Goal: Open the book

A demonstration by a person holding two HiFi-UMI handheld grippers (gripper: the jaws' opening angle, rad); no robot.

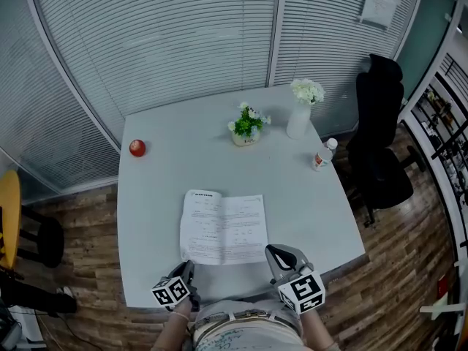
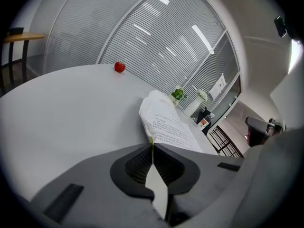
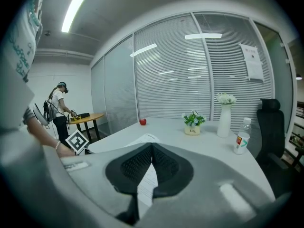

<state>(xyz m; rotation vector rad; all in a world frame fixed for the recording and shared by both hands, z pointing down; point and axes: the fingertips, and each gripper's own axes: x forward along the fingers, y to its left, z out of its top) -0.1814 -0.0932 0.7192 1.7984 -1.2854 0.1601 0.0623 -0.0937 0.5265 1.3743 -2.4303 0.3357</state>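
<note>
- The book (image 1: 222, 227) lies open, pages up, near the front edge of the surface (image 1: 175, 174), so the opening looks done.
- The left gripper (image 1: 188, 267) is at the near-left corner, jaws closed; a pinched page edge is possible but hard to tell.
- The right gripper (image 1: 273, 250) is by the near-right corner, jaws closed on nothing.
- Only the right gripper view catches a person (image 3: 59, 109) at another table.

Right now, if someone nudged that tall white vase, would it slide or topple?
The white vase is tall and slim, so a high nudge would probably tip it. It looks like smooth ceramic: likely breakable. It stands near the edge of the table, so it might fall off.
</note>
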